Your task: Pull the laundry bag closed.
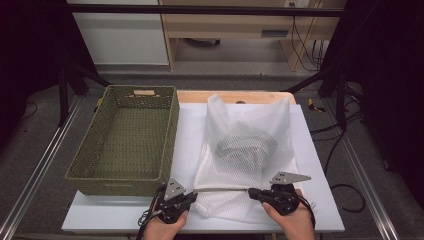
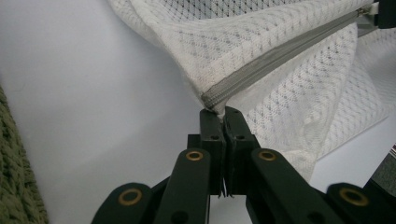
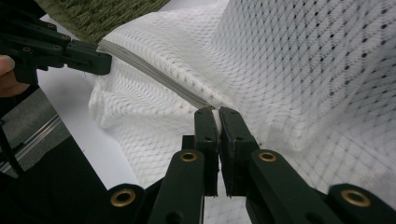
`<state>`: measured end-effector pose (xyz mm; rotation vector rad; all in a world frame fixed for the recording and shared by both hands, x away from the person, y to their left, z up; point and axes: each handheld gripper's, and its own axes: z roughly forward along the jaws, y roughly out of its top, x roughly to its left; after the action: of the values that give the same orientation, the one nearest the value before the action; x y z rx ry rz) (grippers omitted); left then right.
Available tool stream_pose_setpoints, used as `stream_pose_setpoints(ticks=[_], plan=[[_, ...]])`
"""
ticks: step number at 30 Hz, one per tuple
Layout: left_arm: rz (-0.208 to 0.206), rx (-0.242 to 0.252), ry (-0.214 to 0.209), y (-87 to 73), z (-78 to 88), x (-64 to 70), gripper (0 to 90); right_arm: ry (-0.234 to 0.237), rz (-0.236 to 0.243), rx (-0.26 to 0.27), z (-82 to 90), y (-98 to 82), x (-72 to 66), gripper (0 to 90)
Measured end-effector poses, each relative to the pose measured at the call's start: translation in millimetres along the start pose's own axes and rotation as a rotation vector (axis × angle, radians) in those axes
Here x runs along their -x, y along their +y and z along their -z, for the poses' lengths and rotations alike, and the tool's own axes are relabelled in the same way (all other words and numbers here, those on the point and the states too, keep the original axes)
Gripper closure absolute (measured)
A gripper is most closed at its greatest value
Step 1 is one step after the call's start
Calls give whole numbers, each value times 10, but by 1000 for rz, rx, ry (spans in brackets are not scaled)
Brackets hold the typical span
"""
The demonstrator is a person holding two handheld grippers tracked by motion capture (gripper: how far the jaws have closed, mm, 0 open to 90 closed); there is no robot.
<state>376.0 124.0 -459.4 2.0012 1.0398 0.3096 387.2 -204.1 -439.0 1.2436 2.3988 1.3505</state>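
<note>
A white mesh laundry bag (image 1: 247, 150) lies on the white table, with a grey garment (image 1: 246, 145) showing through it. Its grey zipper (image 1: 222, 189) runs taut across the near end between my two grippers. My left gripper (image 1: 194, 196) is shut on the zipper's left end (image 2: 215, 100), jaws pinched together on the fabric. My right gripper (image 1: 251, 192) is shut on the zipper's right end (image 3: 212, 106). The left gripper (image 3: 100, 63) is also in the right gripper view, holding the far end of the zipper (image 3: 149, 72).
A green woven basket (image 1: 125, 140) stands empty on the left part of the table, close to my left gripper. The table's white top (image 1: 310, 150) shows to the right of the bag. Cables lie on the floor at right.
</note>
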Motion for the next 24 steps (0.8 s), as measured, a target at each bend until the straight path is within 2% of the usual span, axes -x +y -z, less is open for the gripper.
stream_pose_setpoints(ticks=[10, 17, 20, 24], plan=[[3, -2, 5, -5, 4, -14, 886, -27, -29, 29, 189, -59, 121, 867], [3, 0, 1, -4, -4, -12, 885, -22, -58, 57, 341, -81, 262, 868], [5, 6, 2, -13, -14, -4, 886, -39, -53, 47, 348, -89, 264, 868], [3, 6, -1, -15, -19, 6, 886, -87, -14, 36, 349, -88, 246, 867]])
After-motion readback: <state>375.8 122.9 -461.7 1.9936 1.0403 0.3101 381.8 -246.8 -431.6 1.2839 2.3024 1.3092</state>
